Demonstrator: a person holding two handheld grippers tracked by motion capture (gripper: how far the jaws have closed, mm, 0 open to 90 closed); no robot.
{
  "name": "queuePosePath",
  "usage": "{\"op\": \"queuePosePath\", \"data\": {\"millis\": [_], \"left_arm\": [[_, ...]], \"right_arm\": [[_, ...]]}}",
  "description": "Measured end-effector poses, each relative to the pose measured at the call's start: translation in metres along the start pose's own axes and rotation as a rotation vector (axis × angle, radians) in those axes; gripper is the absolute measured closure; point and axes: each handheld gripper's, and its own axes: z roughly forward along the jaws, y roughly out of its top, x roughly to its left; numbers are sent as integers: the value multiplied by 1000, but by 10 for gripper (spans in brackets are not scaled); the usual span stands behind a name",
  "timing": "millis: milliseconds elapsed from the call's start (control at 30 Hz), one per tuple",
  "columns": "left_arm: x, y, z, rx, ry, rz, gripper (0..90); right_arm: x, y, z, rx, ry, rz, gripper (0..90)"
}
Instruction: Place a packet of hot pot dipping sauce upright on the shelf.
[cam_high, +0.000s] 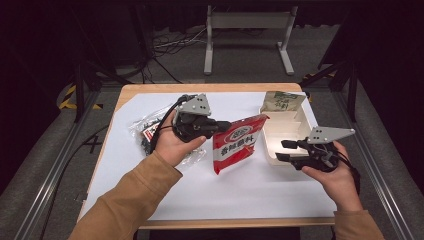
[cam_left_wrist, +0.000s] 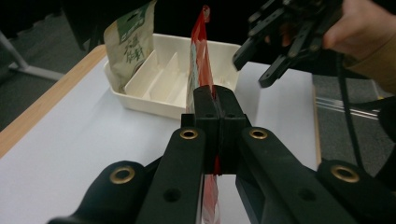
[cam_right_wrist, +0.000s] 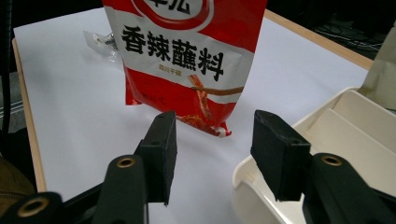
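A red packet (cam_high: 239, 141) is held clear of the white table (cam_high: 260, 190) by the clamped left gripper (cam_high: 224, 125), while the right gripper (cam_high: 282, 150) is held with parted jaws beside a white divided tray (cam_high: 295, 125) containing a green packet (cam_high: 282, 102).

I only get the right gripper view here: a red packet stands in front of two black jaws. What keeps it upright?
Observer: The left gripper is shut on the red packet's edge, holding it off the table.
Operator: And that white thing at my right?
Observer: A white divided tray, with a green pouch standing in its far slot.
Operator: Anything behind the packet?
Observer: A clear bag of dark items lies beside the left hand.
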Motion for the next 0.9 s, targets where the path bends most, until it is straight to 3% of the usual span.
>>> {"op": "queuePosePath", "data": {"millis": [167,267,367,567,633,800,900], "left_arm": [[-10,8,-9,-11,-32,35,898],[-14,10,-12,-16,-47,50,898],[-20,13,-15,-35,-74,55,899],[-30,16,-20,-52,-104,73,899],[-32,17,-22,-58,-112,73,899],[-34,18,-23,-64,-120,82,899],[-35,17,-25,-71,-116,81,899]], "right_arm": [[2,-1,10,4,13,0,458],[3,-1,13,1,50,8,458],[6,-1,19,-5,116,5,446],[11,-1,32,0,175,-7,453],[11,-1,35,-20,215,-10,500],[10,-1,40,-47,263,-28,601],[11,0,41,-61,290,-52,730]]}}
